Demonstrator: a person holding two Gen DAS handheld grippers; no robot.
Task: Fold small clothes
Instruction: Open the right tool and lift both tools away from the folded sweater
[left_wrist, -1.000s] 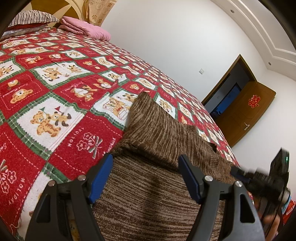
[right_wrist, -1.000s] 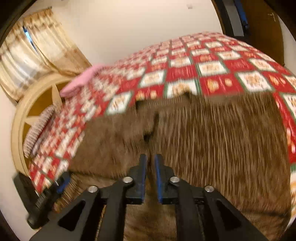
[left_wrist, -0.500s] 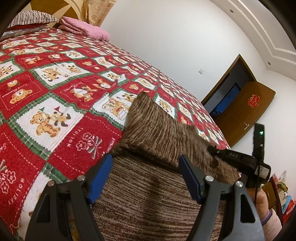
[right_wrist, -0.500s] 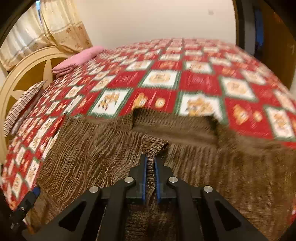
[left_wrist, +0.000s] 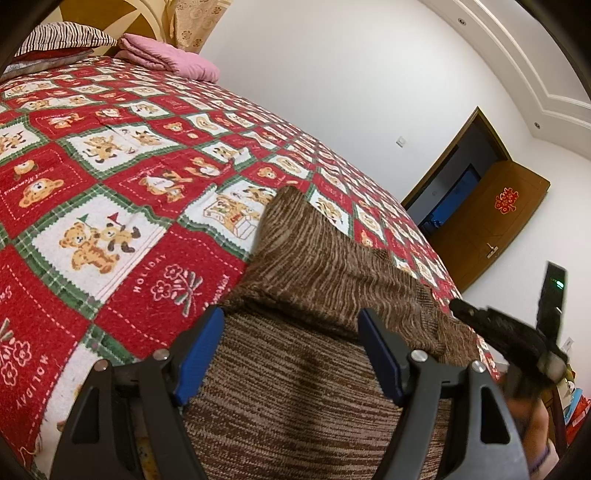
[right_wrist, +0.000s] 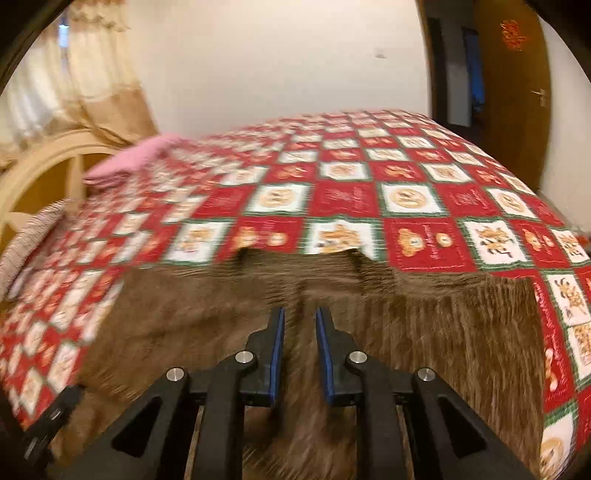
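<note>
A brown knit sweater (left_wrist: 314, 258) lies on the red teddy-bear quilt (left_wrist: 110, 166), its near sleeve folded over the body. My left gripper (left_wrist: 290, 317) hovers open just above the sweater's near part, nothing between its blue pads. In the right wrist view the sweater (right_wrist: 424, 314) lies spread out and blurred. My right gripper (right_wrist: 300, 314) hangs over its middle; the jaws are opening with a narrow gap, and no fabric is pinched between them. From the left wrist view the right gripper (left_wrist: 480, 317) shows blurred at the sweater's right edge.
A folded pink blanket (left_wrist: 166, 59) and a striped pillow (left_wrist: 62, 38) lie at the head of the bed by the wooden headboard (right_wrist: 44, 166). A brown door (left_wrist: 491, 221) stands open beyond the far side. The quilt (right_wrist: 351, 199) stretches behind the sweater.
The right gripper was shut on a raised fold of the sweater; its jaws have now parted and the fabric lies flat. It has shifted right in the left wrist view. The left gripper kept still.
</note>
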